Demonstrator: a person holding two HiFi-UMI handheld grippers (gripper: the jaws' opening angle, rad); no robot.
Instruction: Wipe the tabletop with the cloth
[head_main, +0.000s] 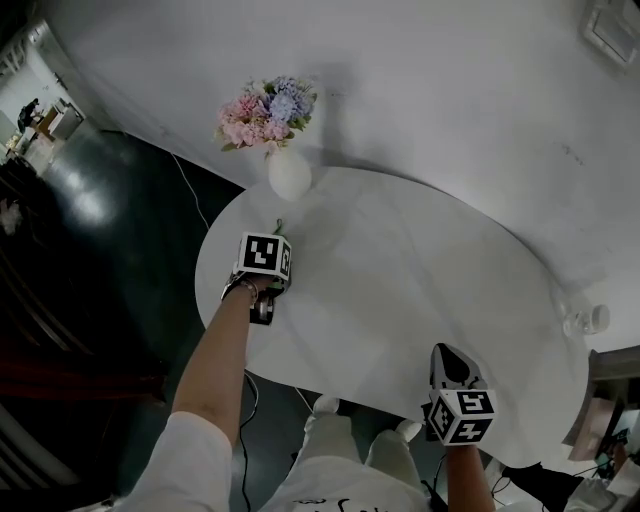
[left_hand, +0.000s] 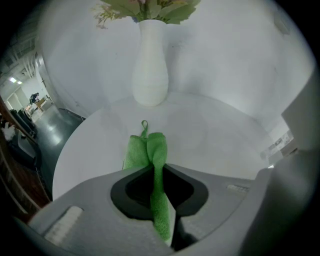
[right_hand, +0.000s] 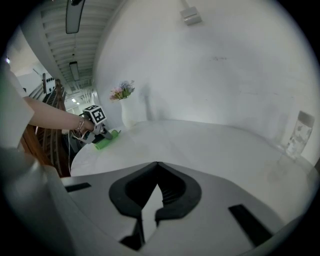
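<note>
On the left, the left gripper (head_main: 274, 243) is clamped on the folded green cloth (left_hand: 151, 150), which lies on the table (head_main: 420, 290) near its left edge, just short of the white vase (head_main: 289, 172) of flowers (head_main: 265, 112). Wiping looks barely begun. The broad white top stretching right shows no streaks or spills, so I cannot tell what is covered. The right gripper (head_main: 449, 356), jaws together and empty, hovers at the near right edge. Dark floor (head_main: 110, 200) lies left, a pale wall (head_main: 450, 90) behind.

Fuzzy green cloth (left_hand: 156, 165); smooth matt white tabletop (head_main: 420, 290)
</note>
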